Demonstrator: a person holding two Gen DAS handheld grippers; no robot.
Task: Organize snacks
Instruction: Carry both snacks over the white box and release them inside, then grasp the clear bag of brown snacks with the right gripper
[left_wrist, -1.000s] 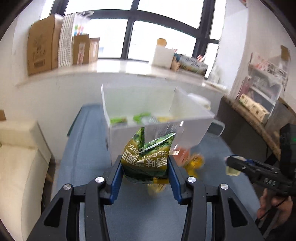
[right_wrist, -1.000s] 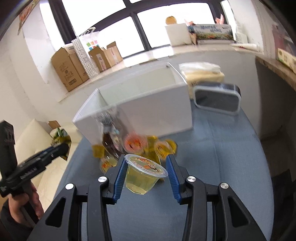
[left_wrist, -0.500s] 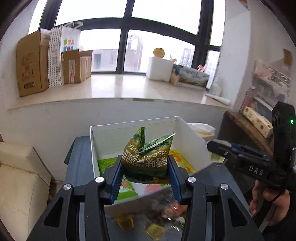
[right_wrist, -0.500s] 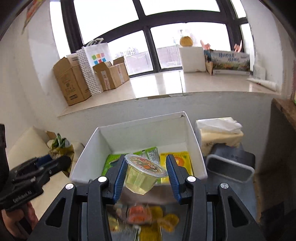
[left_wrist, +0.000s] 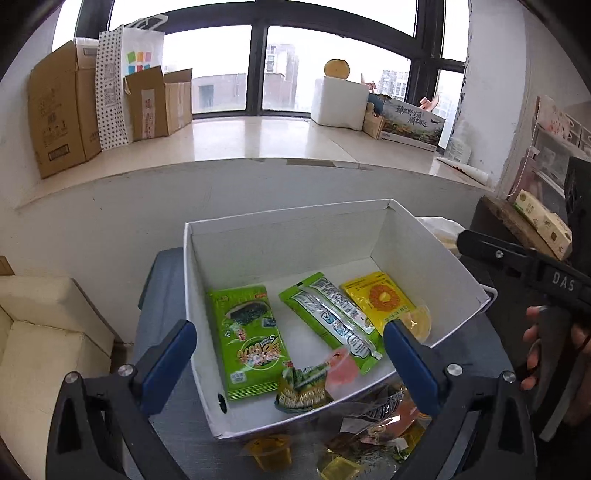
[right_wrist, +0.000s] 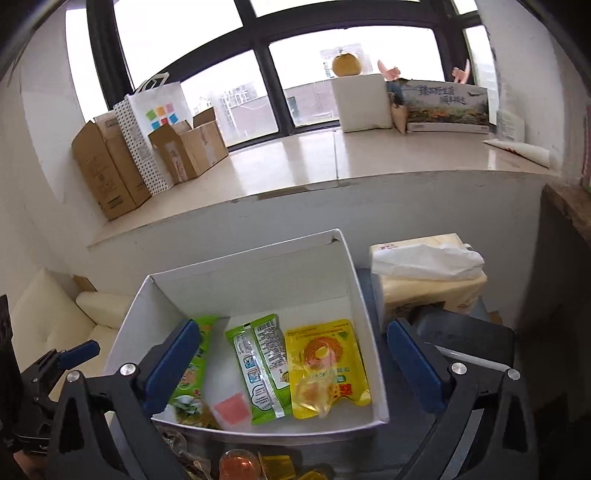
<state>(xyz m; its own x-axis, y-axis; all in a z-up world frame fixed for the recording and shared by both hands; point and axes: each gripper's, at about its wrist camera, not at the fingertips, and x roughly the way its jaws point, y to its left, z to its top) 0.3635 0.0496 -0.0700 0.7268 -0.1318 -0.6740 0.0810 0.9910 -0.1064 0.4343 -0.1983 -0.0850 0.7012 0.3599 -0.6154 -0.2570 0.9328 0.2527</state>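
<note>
A white box (left_wrist: 288, 243) (right_wrist: 258, 280) on the blue-grey table holds a green seaweed pack (left_wrist: 251, 339), a green-and-white pack (left_wrist: 332, 321) and a yellow pack (left_wrist: 380, 299) (right_wrist: 325, 354). A small green packet (left_wrist: 303, 387) and a pink jelly cup (left_wrist: 341, 369) (right_wrist: 231, 408) lie near the box's front wall. A blurred yellow jelly cup (right_wrist: 314, 397) (left_wrist: 417, 323) is on the yellow pack. My left gripper (left_wrist: 290, 328) hovers over the box, jaws opening wide, nothing between them. My right gripper (right_wrist: 292, 326) is likewise above the box, jaws opening and empty.
Loose jelly cups and wrappers (left_wrist: 369, 435) (right_wrist: 240, 461) lie on the table in front of the box. A tissue pack (right_wrist: 428, 273) and a dark container (right_wrist: 469, 339) stand right of it. A cream sofa (left_wrist: 44, 332) is at the left, a windowsill with cartons (left_wrist: 59, 110) behind.
Both grippers moved over the box and opened. The green packet dropped from the left one and the yellow jelly cup from the right one into the box.
</note>
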